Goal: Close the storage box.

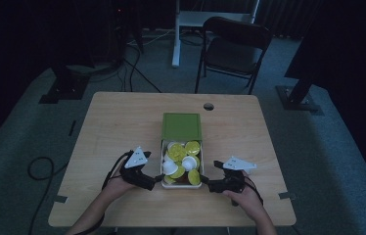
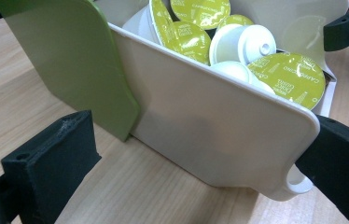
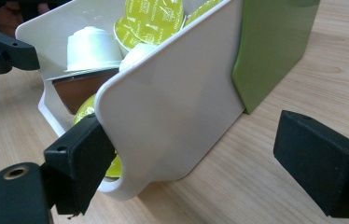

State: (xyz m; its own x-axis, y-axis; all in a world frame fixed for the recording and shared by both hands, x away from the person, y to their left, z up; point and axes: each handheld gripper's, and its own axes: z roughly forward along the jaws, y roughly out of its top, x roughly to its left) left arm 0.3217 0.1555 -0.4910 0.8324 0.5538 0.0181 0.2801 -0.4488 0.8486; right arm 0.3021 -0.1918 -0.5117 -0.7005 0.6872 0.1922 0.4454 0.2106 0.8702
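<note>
Flanking the white drawer [image 1: 181,185] from both sides, left gripper [image 1: 155,182] and right gripper [image 1: 206,185], each at a near corner. Both wide open, gripping nothing; inner jaw of each beside the front corner by the drawer's finger loops, outer jaw well clear alongside the wall. Drawer pulled partway out of the green sleeve [image 1: 181,127], directly between the tongs, heaped with yellow-lidded capsules [image 2: 287,74]. Risky from here: uneven pull or push, skewing the drawer in the sleeve, or a jolt, tipping loosely piled capsules over the rim.
</note>
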